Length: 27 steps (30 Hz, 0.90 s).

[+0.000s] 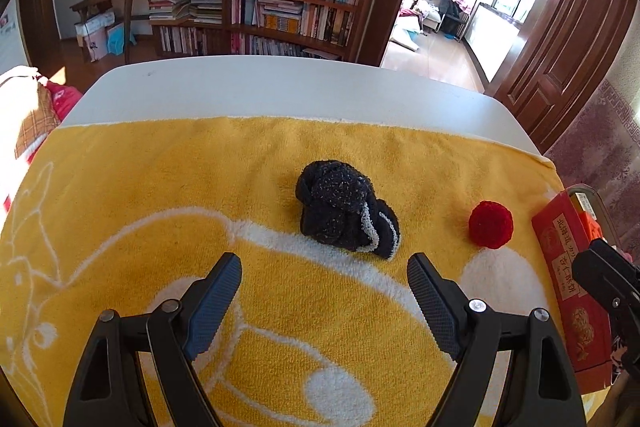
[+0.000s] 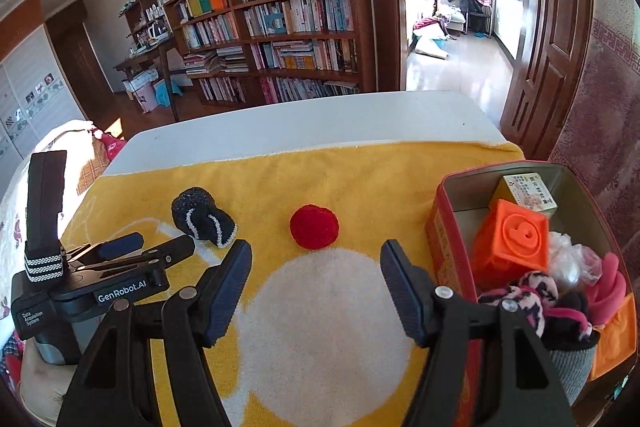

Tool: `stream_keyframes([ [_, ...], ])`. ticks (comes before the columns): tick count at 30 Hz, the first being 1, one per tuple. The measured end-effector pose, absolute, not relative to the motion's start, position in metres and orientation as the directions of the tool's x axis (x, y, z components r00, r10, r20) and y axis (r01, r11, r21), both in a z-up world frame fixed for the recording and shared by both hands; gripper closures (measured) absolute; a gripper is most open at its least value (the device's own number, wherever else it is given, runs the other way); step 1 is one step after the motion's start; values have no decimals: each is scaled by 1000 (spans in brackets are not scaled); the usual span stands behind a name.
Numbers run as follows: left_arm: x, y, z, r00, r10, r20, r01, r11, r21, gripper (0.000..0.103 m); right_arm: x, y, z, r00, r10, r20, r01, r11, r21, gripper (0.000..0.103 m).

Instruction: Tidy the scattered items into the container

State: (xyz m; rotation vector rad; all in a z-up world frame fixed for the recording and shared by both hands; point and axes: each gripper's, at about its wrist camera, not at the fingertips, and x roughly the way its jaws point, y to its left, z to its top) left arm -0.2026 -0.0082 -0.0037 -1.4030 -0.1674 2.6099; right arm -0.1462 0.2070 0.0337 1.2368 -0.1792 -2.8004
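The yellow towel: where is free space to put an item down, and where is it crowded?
Free: the yellow towel between the dark sock bundle and red ball, and the strip toward the bare white table. Crowded: the red tin, nearly full.

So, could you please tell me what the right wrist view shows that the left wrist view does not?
Only the right wrist view looks into the red tin: an orange cube, a small carton and soft items. Only the left wrist view shows the printed side of the tin. Both share the yellow towel, dark sock bundle, red pom-pom, and each its own open gripper: left gripper, right gripper.
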Motion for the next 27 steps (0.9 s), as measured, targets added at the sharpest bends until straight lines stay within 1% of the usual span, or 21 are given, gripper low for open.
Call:
stream_keyframes([
  [8,-240,-2,-21,-541,170,-824,-86,-985,-147,16,-172,201,13,-657,-41,-753,5,-999,50,32],
  [11,-250,2,-27,-529,182,-829,-88,-983,-159,16,-178,200,5,-645,-34,-763,4,-999,41,32],
  [15,-256,13,-31,-533,178,-827,-125,-983,-131,16,-182,199,-3,-632,-37,-774,9,-999,40,32],
  [17,-257,14,-36,-531,185,-827,-131,-982,-136,17,-185,199,-6,-629,-38,-776,8,-999,42,32],
  [19,-256,14,-36,-547,179,-818,-135,-983,-125,22,-191,199,-8,-625,-37,-780,3,-999,44,32],
  [20,-255,13,-36,-551,182,-814,-136,-982,-127,28,-193,200,-11,-622,-36,-782,0,-999,45,32],
  [21,-254,12,-35,-552,194,-811,-139,-980,-140,33,-196,201,-13,-619,-36,-785,-2,-999,48,35],
  [22,-254,10,-34,-553,203,-808,-139,-979,-150,36,-199,201,-15,-612,-37,-790,-4,-999,51,39],
  [23,-254,9,-33,-554,207,-806,-139,-978,-156,40,-201,202,-18,-605,-44,-795,-4,-998,59,40],
  [26,-251,6,-31,-569,196,-799,-133,-980,-146,42,-208,202,-23,-590,-82,-803,8,-995,96,47],
  [27,-249,7,-29,-577,188,-795,-133,-982,-136,42,-209,200,-24,-588,-89,-804,16,-995,98,51],
])
